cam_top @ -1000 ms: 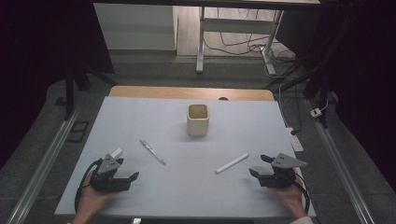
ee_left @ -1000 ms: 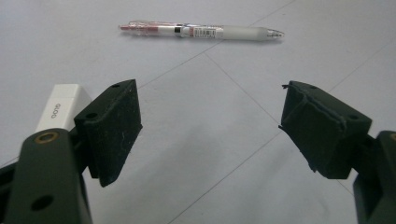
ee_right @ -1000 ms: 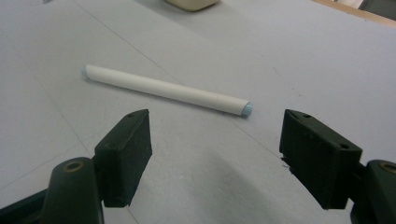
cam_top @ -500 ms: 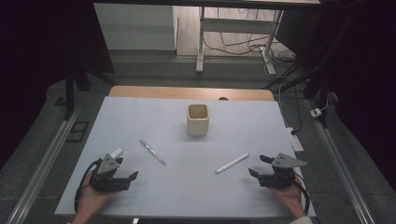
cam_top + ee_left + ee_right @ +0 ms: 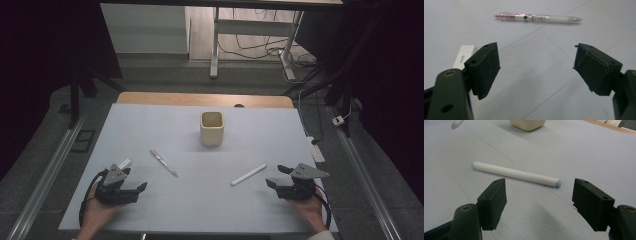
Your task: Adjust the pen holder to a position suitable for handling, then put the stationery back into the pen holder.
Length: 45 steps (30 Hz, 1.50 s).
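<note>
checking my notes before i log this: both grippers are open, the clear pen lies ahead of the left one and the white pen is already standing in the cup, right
Not quite. The white pen is not in the cup; it lies flat on the table just ahead of the right gripper, as the right gripper view shows. The rest holds: both grippers are open, and the clear pen lies ahead of the left gripper.

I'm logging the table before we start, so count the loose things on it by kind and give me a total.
Clear plastic pen with pink end: 1
Plain white paper-wrapped stick: 1
Cream square-sided cup: 1
Small white rectangular eraser-like block: 1
Total: 4
</note>
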Motion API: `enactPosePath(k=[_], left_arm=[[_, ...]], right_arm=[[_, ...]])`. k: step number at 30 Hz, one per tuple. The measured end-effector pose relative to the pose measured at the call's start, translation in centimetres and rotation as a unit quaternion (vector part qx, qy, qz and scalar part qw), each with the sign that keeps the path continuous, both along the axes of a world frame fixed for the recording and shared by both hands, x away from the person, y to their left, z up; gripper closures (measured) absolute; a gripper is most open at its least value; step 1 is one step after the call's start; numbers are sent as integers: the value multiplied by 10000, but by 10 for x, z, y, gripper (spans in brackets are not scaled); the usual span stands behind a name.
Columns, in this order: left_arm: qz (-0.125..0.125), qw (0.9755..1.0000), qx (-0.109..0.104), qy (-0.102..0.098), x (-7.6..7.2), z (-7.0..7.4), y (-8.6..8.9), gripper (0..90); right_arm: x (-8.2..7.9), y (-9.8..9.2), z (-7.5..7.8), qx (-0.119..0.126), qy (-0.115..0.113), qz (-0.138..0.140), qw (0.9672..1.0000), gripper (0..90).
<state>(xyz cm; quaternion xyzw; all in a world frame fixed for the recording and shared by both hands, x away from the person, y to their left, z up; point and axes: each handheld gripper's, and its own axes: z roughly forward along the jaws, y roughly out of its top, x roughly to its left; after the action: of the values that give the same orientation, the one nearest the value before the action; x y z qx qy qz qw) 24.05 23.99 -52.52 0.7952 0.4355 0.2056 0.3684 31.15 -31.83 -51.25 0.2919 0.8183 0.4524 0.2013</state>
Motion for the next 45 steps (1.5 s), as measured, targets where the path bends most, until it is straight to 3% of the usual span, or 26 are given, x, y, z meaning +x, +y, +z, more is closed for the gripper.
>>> enactPosePath(k=[15, 24, 30, 36, 45], left_arm=[[-80, 10000, -5, 30, 2, 4, 1, 212], [-228, 9995, 218, -17, 5, 18, -7, 220], [-488, 9974, 516, -111, 8, 26, -14, 225], [-746, 9949, 646, -194, 15, 32, -20, 244], [-1083, 9916, 700, -13, 28, 39, -27, 242]], right_arm=[[0, 4, -3, -67, 28, 75, 9999, 276], [-4, 4, -1, -12, 14, 153, 9999, 277], [-6, 3, 0, -31, -2, 108, 9999, 277], [-6, 3, 0, -3, 21, 147, 9999, 278], [-7, 3, 0, -12, 28, 154, 9999, 278]])
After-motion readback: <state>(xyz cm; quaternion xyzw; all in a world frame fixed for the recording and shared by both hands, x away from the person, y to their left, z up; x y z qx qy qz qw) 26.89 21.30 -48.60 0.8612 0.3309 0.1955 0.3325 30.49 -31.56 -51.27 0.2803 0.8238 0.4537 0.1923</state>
